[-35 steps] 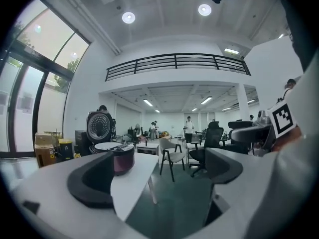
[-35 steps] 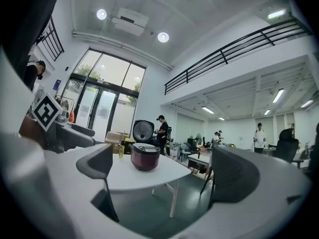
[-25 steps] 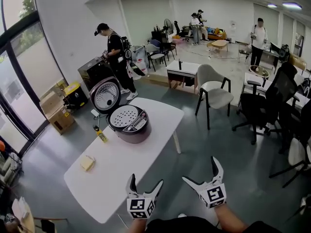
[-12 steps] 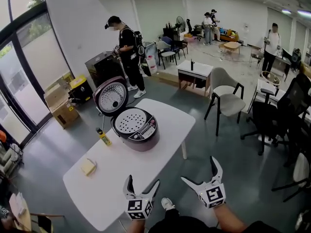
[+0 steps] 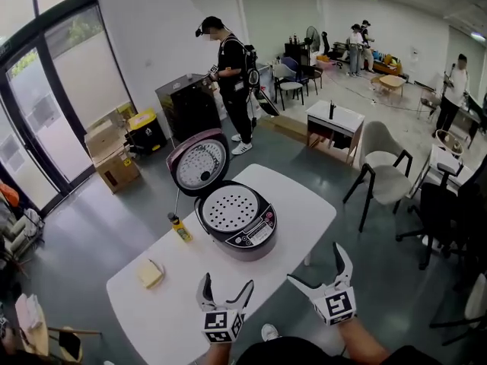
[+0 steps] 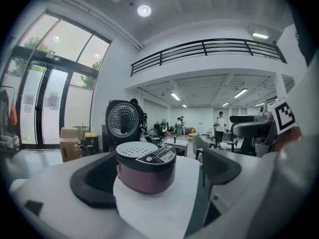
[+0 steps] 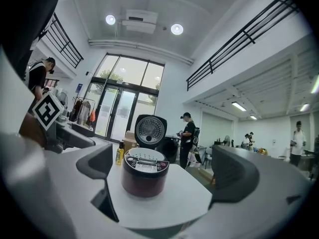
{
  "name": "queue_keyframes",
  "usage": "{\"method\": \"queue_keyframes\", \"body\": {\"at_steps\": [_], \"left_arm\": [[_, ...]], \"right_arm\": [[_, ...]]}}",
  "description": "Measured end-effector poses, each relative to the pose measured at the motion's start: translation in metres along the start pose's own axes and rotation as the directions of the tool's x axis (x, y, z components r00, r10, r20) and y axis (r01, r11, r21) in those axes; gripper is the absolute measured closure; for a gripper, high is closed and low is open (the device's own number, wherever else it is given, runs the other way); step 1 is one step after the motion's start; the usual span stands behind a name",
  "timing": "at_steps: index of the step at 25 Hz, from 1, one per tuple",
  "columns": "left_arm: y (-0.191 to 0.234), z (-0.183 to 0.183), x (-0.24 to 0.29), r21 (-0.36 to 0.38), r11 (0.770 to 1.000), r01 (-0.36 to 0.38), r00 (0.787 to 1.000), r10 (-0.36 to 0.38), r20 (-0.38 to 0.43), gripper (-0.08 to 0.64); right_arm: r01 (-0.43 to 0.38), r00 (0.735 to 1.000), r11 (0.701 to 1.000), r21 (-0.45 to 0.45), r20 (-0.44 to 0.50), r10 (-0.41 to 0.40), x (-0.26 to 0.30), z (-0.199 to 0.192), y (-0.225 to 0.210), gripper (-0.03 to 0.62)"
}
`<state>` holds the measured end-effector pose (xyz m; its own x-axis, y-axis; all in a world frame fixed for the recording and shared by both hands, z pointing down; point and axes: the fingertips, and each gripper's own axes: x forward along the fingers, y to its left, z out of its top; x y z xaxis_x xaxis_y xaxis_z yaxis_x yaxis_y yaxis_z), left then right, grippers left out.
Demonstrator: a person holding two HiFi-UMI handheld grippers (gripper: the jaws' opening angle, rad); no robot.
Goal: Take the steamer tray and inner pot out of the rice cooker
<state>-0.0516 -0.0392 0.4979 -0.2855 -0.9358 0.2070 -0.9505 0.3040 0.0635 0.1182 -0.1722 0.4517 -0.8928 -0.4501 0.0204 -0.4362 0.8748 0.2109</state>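
A maroon rice cooker (image 5: 242, 230) stands on the white table (image 5: 183, 280) with its lid (image 5: 197, 163) swung up. A white perforated steamer tray (image 5: 229, 207) lies in its mouth and hides the inner pot. My left gripper (image 5: 225, 293) hovers open near the table's front edge, some way short of the cooker. To its right, off the table's edge, my right gripper (image 5: 318, 268) is open and empty. Both gripper views frame the cooker (image 6: 145, 167) (image 7: 144, 172) between wide-apart jaws.
A small yellow bottle (image 5: 179, 227) stands left of the cooker and a yellow sponge (image 5: 151, 273) lies near the table's left end. Behind the table a person (image 5: 232, 78) stands by a black cabinet (image 5: 188, 109). Chairs (image 5: 380, 173) and cardboard boxes (image 5: 112, 158) surround it.
The table and cooker have come closer and larger in the head view as I walk toward them. Both grippers stay open, held out in front.
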Motion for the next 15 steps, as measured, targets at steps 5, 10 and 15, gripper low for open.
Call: {"method": "queue_keyframes", "body": {"at_steps": [5,10,15], "left_arm": [[0.023,0.026,0.032,-0.011,1.000,-0.018,0.999,0.018,0.028,0.038],[0.049,0.038,0.055,0.002,0.999,-0.036,0.999,0.036,0.031,0.041],[0.073,0.034,0.063,-0.028,0.995,-0.093,0.996,0.093,0.011,0.043]], "right_arm": [[-0.049,0.999,0.999,0.012,0.006,0.049,0.054,0.013,-0.006,0.000],[-0.075,0.997,0.997,-0.009,0.034,0.075,0.098,0.022,-0.011,0.000],[-0.108,0.994,0.994,-0.015,0.011,0.108,0.129,0.023,-0.017,0.000]]}}
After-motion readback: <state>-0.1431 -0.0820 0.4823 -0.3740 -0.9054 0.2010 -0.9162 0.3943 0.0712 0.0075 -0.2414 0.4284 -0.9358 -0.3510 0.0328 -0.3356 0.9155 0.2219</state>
